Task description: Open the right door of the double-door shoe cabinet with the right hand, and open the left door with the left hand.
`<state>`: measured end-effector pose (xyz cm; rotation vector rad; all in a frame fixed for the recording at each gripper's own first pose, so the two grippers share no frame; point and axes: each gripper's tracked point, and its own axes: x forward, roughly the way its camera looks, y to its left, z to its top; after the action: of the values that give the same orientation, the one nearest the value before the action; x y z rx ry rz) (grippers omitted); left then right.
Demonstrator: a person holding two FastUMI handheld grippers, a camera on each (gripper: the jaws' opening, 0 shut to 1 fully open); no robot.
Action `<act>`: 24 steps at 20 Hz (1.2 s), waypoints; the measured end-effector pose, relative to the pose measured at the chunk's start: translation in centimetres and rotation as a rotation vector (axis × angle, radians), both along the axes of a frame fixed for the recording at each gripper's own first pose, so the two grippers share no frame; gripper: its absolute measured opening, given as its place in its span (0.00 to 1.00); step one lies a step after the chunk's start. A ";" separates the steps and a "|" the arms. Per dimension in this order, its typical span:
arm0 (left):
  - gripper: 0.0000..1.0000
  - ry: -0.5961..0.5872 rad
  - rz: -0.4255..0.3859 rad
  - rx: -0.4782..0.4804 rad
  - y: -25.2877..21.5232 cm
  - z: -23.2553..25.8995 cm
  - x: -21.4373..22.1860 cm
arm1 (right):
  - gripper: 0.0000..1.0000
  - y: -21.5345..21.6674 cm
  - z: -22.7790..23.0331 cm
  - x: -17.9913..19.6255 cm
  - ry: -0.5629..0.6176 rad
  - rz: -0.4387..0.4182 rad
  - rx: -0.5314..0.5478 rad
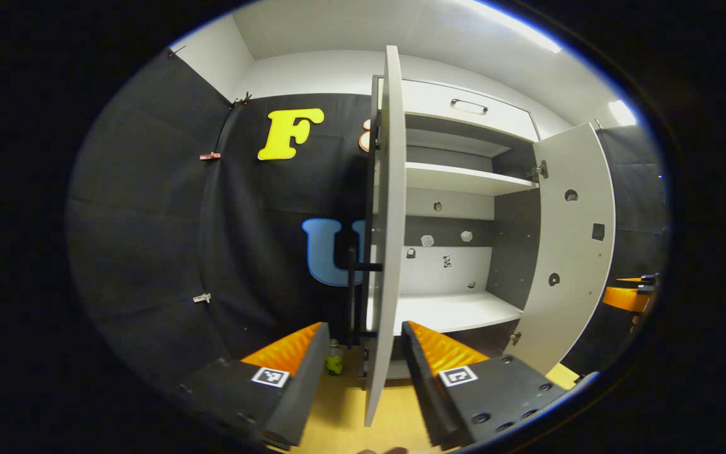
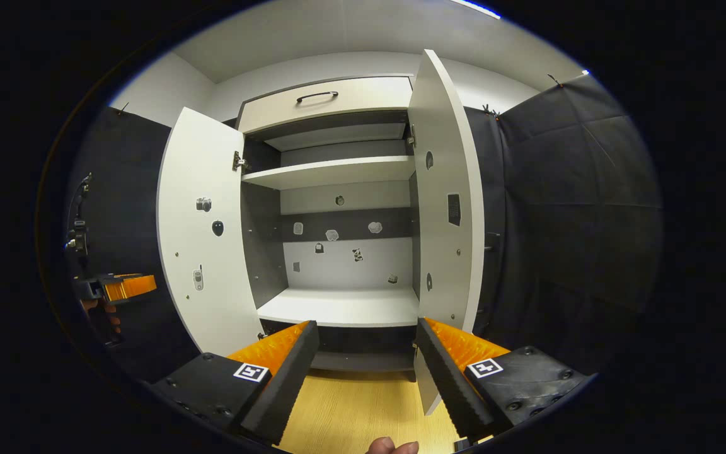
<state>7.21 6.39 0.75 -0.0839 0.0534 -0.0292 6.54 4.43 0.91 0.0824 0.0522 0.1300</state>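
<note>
The white shoe cabinet [image 2: 338,306] stands with both doors swung open. In the left gripper view the left door [image 1: 390,208] is edge-on, its black bar handle [image 1: 353,296] on the outer face. My left gripper [image 1: 363,378] is open; the door's lower edge shows in the gap between the fingers, and neither pad presses on it. The right door [image 1: 574,246] stands wide open beyond. In the right gripper view my right gripper [image 2: 366,372] is open and faces the cabinet's inside, with the left door [image 2: 202,233] and right door [image 2: 448,189] to either side.
A drawer [image 2: 325,101] with a dark handle tops the cabinet. A small green bottle [image 1: 334,359] stands on the wooden floor [image 2: 357,403] by the black cloth wall. The other gripper shows at the edges: right gripper [image 1: 631,293], left gripper [image 2: 114,287] held by a hand.
</note>
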 end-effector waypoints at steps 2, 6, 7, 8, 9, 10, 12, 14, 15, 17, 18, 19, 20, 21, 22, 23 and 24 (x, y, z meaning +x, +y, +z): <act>0.89 -0.004 0.003 -0.005 -0.6 0.1 -0.2 | 0.98 0.1 0.2 0.1 -0.002 0.003 0.003; 0.96 -0.015 0.007 -0.031 -2.0 0.4 -0.9 | 0.98 -0.1 0.5 0.3 -0.008 0.004 0.002; 0.95 -0.019 0.006 -0.031 -2.3 0.6 -1.0 | 0.98 -0.2 0.6 0.3 -0.010 0.004 0.004; 0.95 -0.021 0.006 -0.025 -2.6 0.7 -1.1 | 0.98 -0.2 0.7 0.4 -0.012 0.005 0.009; 0.95 -0.026 0.010 -0.013 -2.8 0.8 -1.2 | 0.98 -0.1 0.9 0.5 -0.016 0.006 0.015; 0.95 -0.030 0.017 0.001 -2.9 1.0 -1.3 | 0.98 0.0 1.1 0.4 -0.019 0.007 0.019; 0.95 -0.036 0.022 0.015 -3.4 1.2 -1.4 | 0.98 0.0 1.4 0.5 -0.022 0.008 0.016; 0.95 -0.034 0.010 0.008 -4.2 1.3 -1.4 | 0.98 0.2 1.6 0.6 -0.022 0.012 0.013; 0.95 -0.032 0.002 0.005 -4.6 1.4 -1.5 | 0.98 0.3 1.8 0.6 -0.023 0.015 0.014; 0.95 -0.030 0.000 0.006 -4.8 1.4 -1.5 | 0.98 0.7 2.0 0.6 -0.026 0.024 0.012; 0.95 -0.033 0.001 0.008 -5.0 1.6 -1.5 | 0.98 0.7 2.2 0.6 -0.029 0.026 0.007; 0.95 -0.035 0.000 0.010 -5.1 1.7 -1.6 | 0.98 0.8 2.3 0.5 -0.033 0.027 0.004; 0.95 -0.037 -0.001 0.011 -5.3 1.7 -1.7 | 0.98 0.8 2.4 0.5 -0.036 0.026 0.002; 0.95 -0.038 -0.001 0.013 -5.4 1.8 -1.6 | 0.98 0.9 2.5 0.4 -0.039 0.027 0.002; 0.95 -0.037 0.001 0.017 -5.4 1.8 -1.7 | 0.98 0.8 2.5 0.4 -0.040 0.024 0.001; 0.95 -0.037 0.002 0.019 -5.4 1.8 -1.7 | 0.98 0.8 2.4 0.5 -0.038 0.022 0.000; 0.95 -0.037 0.002 0.019 -5.4 1.8 -1.7 | 0.98 0.8 2.2 0.4 -0.033 0.021 0.000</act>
<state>5.47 0.94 2.50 -0.0644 0.0170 -0.0279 6.93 5.24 3.12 0.0796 0.0199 0.1524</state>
